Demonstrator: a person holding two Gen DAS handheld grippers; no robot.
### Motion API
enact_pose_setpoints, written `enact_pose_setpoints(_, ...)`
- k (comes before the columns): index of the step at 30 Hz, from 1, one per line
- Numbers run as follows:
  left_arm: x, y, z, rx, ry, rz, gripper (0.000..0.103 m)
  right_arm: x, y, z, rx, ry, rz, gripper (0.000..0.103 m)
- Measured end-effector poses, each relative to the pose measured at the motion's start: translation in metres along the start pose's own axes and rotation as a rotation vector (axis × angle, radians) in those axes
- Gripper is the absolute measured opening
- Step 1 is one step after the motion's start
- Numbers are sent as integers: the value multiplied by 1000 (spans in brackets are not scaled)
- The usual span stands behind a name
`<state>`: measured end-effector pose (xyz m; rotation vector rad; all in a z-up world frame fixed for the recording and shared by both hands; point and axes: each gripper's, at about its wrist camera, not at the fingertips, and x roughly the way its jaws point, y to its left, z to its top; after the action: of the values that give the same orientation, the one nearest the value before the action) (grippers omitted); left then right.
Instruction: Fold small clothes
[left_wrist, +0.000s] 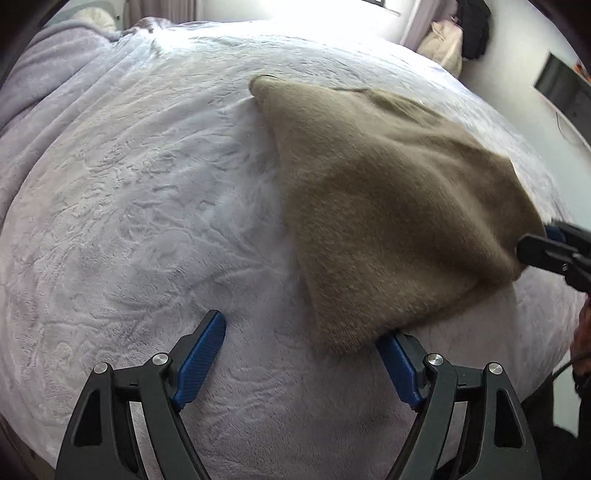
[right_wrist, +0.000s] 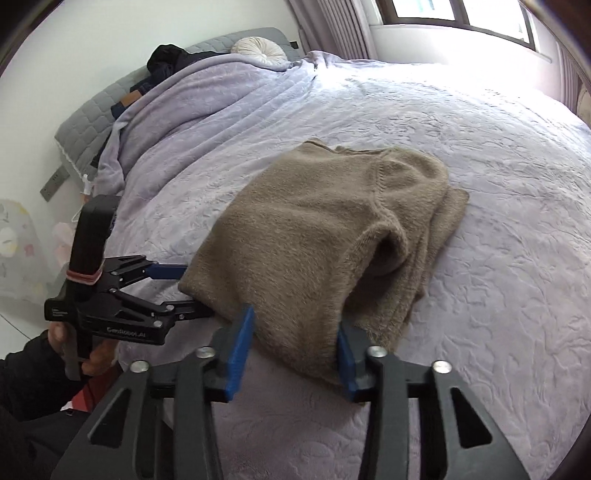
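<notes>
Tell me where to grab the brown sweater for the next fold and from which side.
Grip the brown sweater at its near bottom corners, coming in low from the bed's near edge. That hem lies flat and faces both grippers; the far end is bunched and layered, so it is probably harder to pinch cleanly.

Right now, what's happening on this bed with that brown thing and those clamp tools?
A person is folding a brown sweater on a bed covered with a lilac blanket, holding a two-finger gripper in each hand. The right gripper has clamped the sweater's near edge. The left gripper is open at the neighbouring corner, one finger against the fabric, gripping nothing. The sweater already lies partly folded over itself.
</notes>
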<state>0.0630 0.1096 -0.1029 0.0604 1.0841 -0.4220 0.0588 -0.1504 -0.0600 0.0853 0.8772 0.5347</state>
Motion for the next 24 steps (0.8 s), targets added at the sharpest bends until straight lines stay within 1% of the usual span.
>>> enact_pose_setpoints(1,-2,4,3,-24,-8,-5,82,1,0,2,-2,4,-13,8)
enact_pose_setpoints(4,-7,19,5,-104,-26,-21,82,-1,-6,3,40,15,-28,7)
enact_pose_setpoints(7,-13,33,-1,-187,-27,-68,82,-6,-12,-2,64,25,-35,6)
enact_pose_setpoints(8,-14,33,-1,-189,-31,-70,82,-8,-13,-4,76,24,-25,6)
enact_pose_setpoints(12,-20,22,-1,-151,-51,-40,82,-13,-12,-3,101,-5,5,6)
enact_pose_setpoints(14,-22,27,2,-182,-66,-59,82,-16,-10,1,104,-26,14,6)
enact_pose_setpoints(15,-22,31,3,-200,-73,-56,82,-20,-6,3,96,-38,13,6)
enact_pose_setpoints(16,-21,36,4,-217,-70,-41,82,-22,-5,4,90,-45,11,6)
enact_pose_setpoints(17,-15,44,3,-250,-48,-33,82,-22,-4,5,85,-43,2,6)
enact_pose_setpoints(19,-8,56,-2,-316,-19,-72,82,-14,-8,1,87,-2,-24,6)
enact_pose_setpoints(20,-8,56,-3,-322,-24,-71,82,-8,-12,-2,104,24,-32,6)
enact_pose_setpoints(22,-12,49,-3,-289,-29,-25,82,3,-18,-9,136,69,-44,6)
enact_pose_setpoints(23,-13,44,-4,-266,-28,3,82,3,-18,-11,140,70,-42,6)
enact_pose_setpoints(24,-13,42,-5,-257,-24,12,82,2,-17,-12,138,64,-38,6)
